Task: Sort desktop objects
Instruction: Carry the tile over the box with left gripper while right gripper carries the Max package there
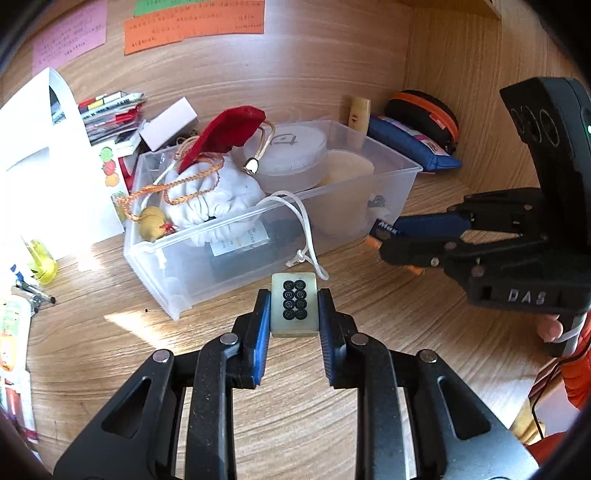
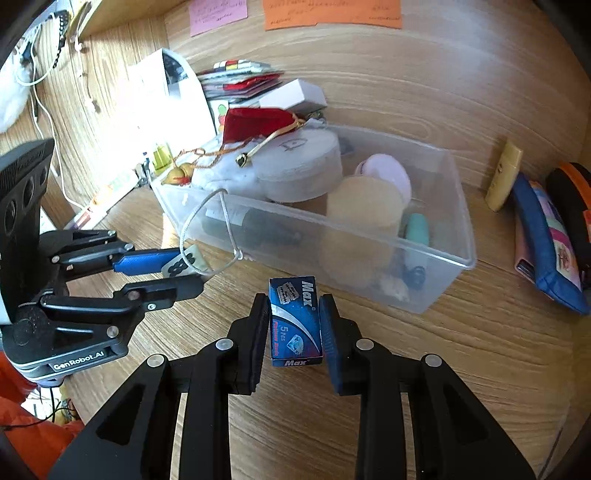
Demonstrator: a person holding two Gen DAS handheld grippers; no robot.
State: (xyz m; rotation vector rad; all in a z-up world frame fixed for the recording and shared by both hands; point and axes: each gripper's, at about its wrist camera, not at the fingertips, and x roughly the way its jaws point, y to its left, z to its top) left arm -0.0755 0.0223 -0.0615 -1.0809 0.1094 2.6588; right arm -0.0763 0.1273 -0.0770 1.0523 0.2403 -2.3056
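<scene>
Left hand-held gripper [image 1: 294,308]: you have it closed on a tile [image 1: 294,304], its dotted face turned up, pinched by the sides between the blue pads.
Tile: held above the surface [image 1: 369,317], just in front of the bin [image 1: 155,258], near its hanging white cord [image 1: 308,236].
Right hand-held gripper [image 2: 294,325]: you have it clamped on a box [image 2: 295,321], a small blue "Max" blade pack, held by its long sides.
Box: held above the surface, just in front of the bin's front wall, toward its right half.
Your two hand-held grippers: side by side before the bin, apart from each other, each showing in the other's view.
Bin: clear plastic, lying on the surface, holding a white pouch [image 1: 214,195], a red pouch [image 1: 225,134], a round case [image 1: 291,155], a beige puff [image 2: 364,206] and a dark bottle [image 2: 251,221].
Right of the bin: a tube [image 2: 504,175] standing at the back wall, a blue pouch [image 2: 550,254] beside it.
Left of the bin: a stack of booklets [image 1: 110,114] and white paper [image 1: 44,147].
Back wall: notes [image 1: 192,22] stuck on.
</scene>
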